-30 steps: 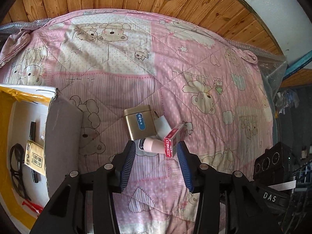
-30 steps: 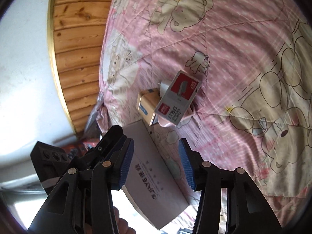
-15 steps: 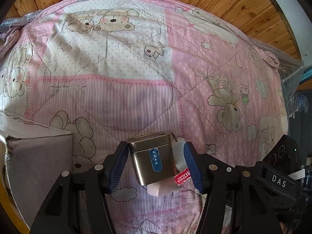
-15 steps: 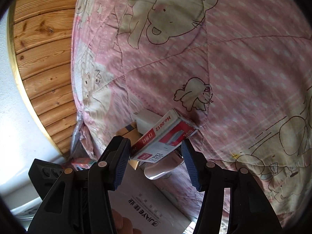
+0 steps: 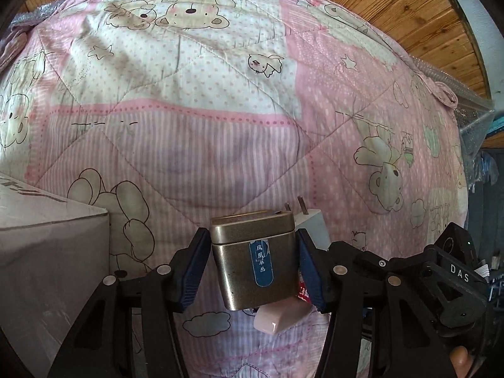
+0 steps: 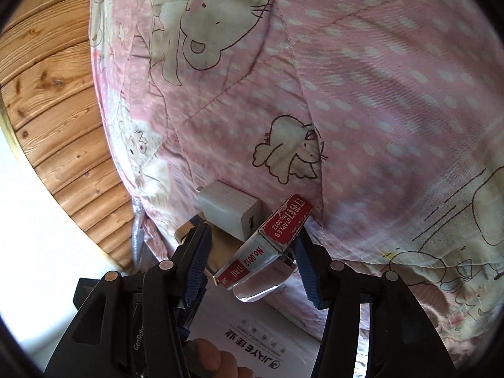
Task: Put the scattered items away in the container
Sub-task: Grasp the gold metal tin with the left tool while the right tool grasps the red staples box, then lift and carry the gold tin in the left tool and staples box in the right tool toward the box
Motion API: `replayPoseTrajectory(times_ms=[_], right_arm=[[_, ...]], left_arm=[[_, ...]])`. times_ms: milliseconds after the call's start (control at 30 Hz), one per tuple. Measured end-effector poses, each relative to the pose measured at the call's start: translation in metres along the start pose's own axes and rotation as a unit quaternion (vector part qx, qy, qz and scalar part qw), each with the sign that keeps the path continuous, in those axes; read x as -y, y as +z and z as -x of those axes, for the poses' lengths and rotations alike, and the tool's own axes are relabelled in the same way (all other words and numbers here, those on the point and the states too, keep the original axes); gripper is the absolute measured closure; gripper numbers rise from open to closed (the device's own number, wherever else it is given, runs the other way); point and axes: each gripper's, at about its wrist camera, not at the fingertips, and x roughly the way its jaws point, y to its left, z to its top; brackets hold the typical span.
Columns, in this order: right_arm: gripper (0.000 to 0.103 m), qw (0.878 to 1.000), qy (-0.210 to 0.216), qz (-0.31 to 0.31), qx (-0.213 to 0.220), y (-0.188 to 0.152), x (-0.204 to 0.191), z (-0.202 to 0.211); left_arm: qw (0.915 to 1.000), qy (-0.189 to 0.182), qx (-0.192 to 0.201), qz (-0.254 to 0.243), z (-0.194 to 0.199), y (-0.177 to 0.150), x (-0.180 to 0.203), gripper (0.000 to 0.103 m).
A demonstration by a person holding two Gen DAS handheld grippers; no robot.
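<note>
**Two grippers close in on the same small pile**

We see a bed covered by a pink bear-print quilt point(image 5: 195, 145), with a little heap of things lying on it. Our left gripper point(image 5: 252, 267) sits around a brass-coloured tin point(image 5: 255, 261) with a blue label; its blue pads point(image 5: 195, 267) are spread to either side of the tin, very near its walls, and we cannot tell whether they press it. Just behind the tin lies a white plug adapter point(image 5: 310, 226), prongs up, and a pink bar point(image 5: 280, 315) pokes out beneath the tin. A sliver of a red staple box point(image 5: 304, 293) shows at the right pad.

In the right wrist view, our right gripper point(image 6: 252, 261) is spread around that staple box point(image 6: 267, 245), which lies tilted on the heap; the pads sit close to it, contact unclear. The adapter point(image 6: 226, 211) rests just beyond it.

The grey cardboard box point(image 5: 47, 252), our container, stands on the quilt to the left of the pile.
</note>
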Motion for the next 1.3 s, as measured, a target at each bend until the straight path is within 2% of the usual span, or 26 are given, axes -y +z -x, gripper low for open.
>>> replayPoseTrajectory(times_ms=[33, 67, 133, 367, 667, 1300], right_arm=[[0.079, 1.000, -0.001, 0.003, 0.002, 0.001, 0.000, 0.001], [0.085, 1.000, 0.001, 0.003, 0.004, 0.001, 0.000, 0.002], [0.087, 1.000, -0.004, 0.008, 0.014, 0.000, -0.001, 0.007], [0.088, 0.999, -0.006, 0.031, 0.016, -0.008, 0.000, 0.023], [0.088, 0.998, -0.015, 0.048, 0.024, -0.027, 0.013, 0.044], [0.088, 0.992, -0.066, 0.108, 0.027, -0.107, 0.069, 0.074]], left_arm=[[1.0000, 0.002, 0.002, -0.003, 0.001, 0.000, 0.000, 0.048], [0.9999, 0.006, 0.003, -0.007, 0.002, -0.001, 0.000, 0.048], [0.9997, 0.015, 0.007, -0.017, 0.003, -0.003, 0.002, 0.048], [0.9984, 0.029, 0.030, -0.038, 0.017, -0.012, 0.010, 0.049], [0.9977, 0.017, 0.042, -0.050, 0.043, -0.036, 0.015, 0.049], [0.9962, 0.020, 0.053, -0.065, 0.096, -0.131, 0.006, 0.049]])
